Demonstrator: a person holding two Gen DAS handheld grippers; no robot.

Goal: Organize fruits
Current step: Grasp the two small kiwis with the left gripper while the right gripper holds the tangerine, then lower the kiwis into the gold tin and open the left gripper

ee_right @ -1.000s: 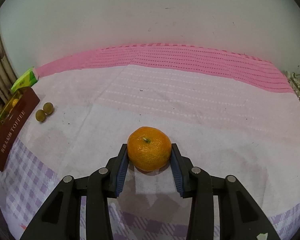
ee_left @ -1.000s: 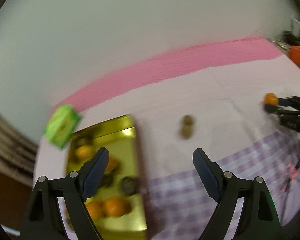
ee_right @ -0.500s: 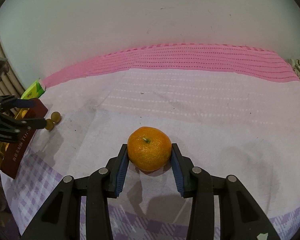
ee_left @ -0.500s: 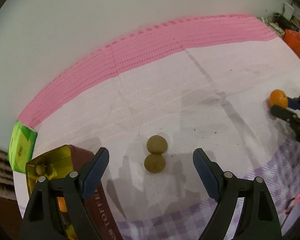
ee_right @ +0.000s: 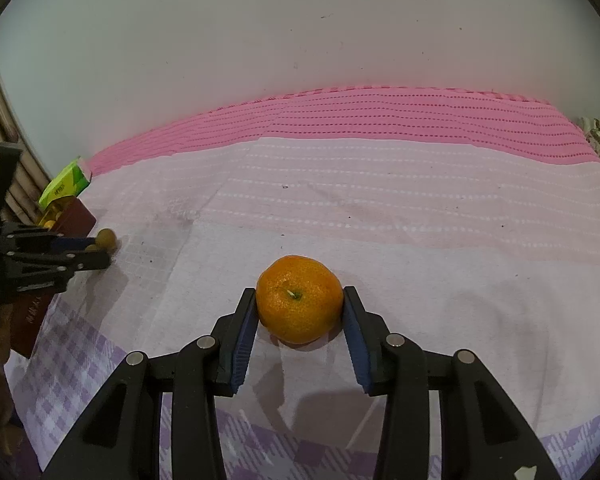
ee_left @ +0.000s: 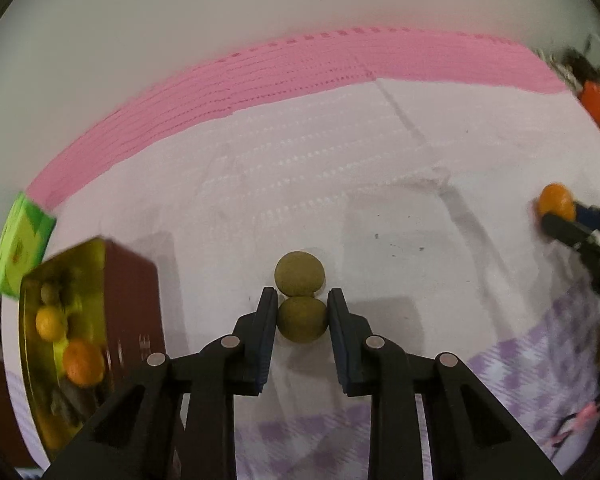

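Plain pale wall point(ee_right: 260, 60) behind a pink-edged tablecloth point(ee_right: 380, 120).

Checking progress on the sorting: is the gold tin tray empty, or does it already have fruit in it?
Partly filled. The gold tin tray holds an orange citrus fruit, a yellow-orange one and darker blurred pieces.

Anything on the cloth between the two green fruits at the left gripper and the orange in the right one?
No: the right wrist view shows only bare cloth between the green fruits and the orange.
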